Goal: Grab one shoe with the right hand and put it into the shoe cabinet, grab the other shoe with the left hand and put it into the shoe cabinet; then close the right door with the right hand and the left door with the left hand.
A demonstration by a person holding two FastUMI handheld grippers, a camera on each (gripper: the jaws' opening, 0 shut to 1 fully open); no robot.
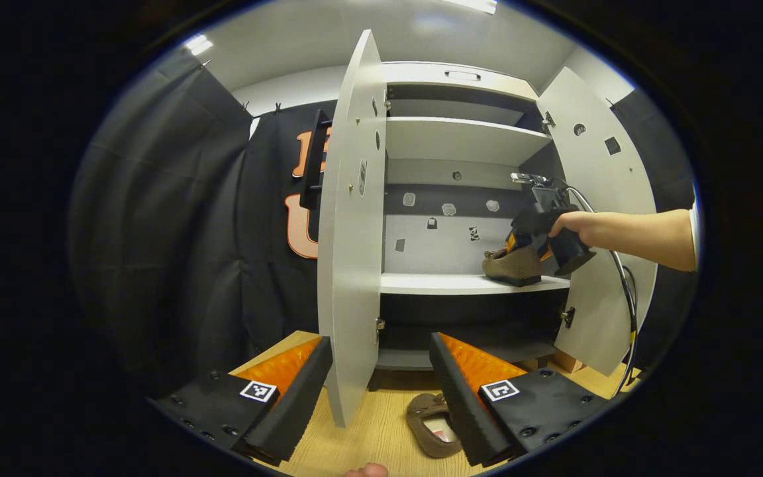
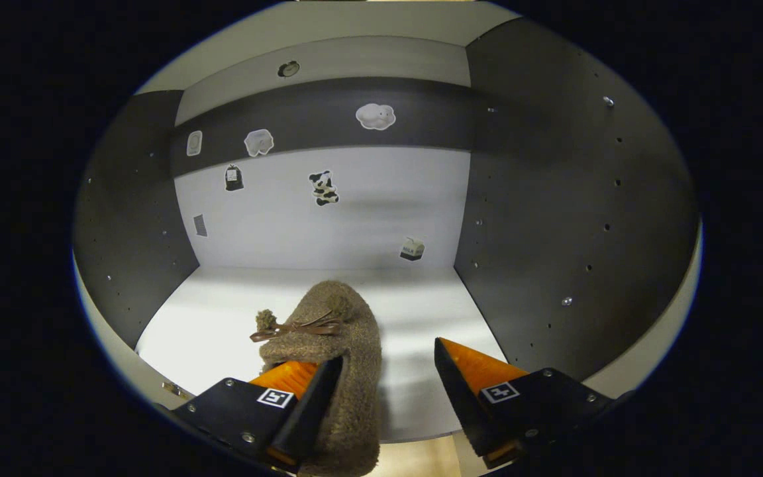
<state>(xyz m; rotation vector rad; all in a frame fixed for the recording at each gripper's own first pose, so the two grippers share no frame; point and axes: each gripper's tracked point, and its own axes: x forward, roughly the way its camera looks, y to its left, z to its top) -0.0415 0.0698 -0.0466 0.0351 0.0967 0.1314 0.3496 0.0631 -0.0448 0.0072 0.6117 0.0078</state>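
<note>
A brown fuzzy shoe (image 2: 335, 324) with a small bow lies on the white middle shelf (image 2: 222, 318) of the shoe cabinet, toe pointing inward. My right gripper (image 2: 388, 351) is open; one finger rests at the shoe's heel opening and the other stands apart to its right. From the left gripper view that shoe (image 1: 514, 265) sits at the shelf's right end, with the right gripper (image 1: 527, 232) over it. The other brown shoe (image 1: 428, 424) lies on the wooden floor below, beside one finger of my open left gripper (image 1: 380, 339). Both cabinet doors stand open.
The left door (image 1: 352, 232) swings out toward me, its edge between my left fingers. The right door (image 1: 603, 179) is behind the person's forearm (image 1: 640, 238). Upper shelves (image 1: 461, 136) are bare. A cable (image 1: 626, 298) hangs from the right gripper. Black cloth covers the left wall.
</note>
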